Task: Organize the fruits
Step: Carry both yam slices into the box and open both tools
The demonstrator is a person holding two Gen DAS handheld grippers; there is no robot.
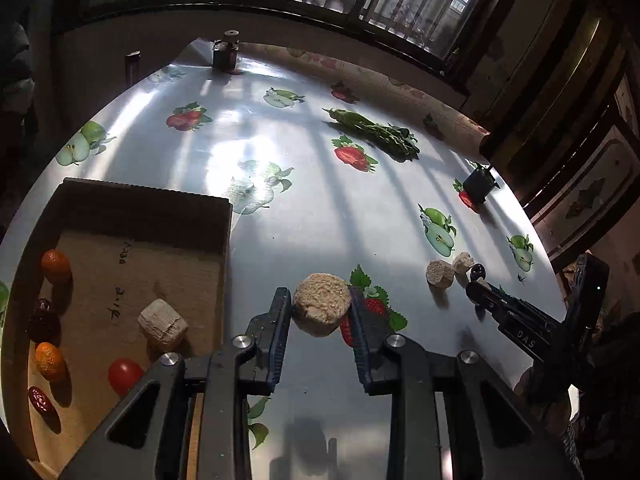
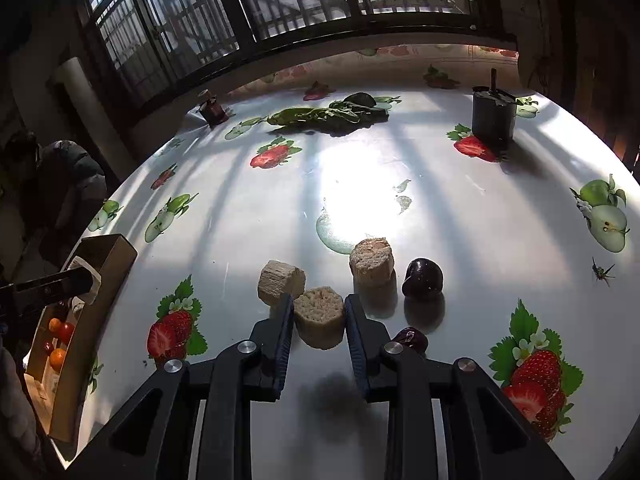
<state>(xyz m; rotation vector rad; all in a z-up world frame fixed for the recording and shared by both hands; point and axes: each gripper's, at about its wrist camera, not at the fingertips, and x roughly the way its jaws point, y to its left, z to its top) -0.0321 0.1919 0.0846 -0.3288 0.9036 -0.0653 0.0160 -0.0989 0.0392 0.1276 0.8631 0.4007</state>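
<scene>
Left wrist view: my left gripper has its fingers clamped on a pale round chunk, carried beside the cardboard box. The box already holds two oranges, dates, a cherry tomato and one pale block (a fair share done, I judge). My right gripper pinches another pale chunk, low over the counter. Left out there: two more chunks, a dark plum and a date.
</scene>
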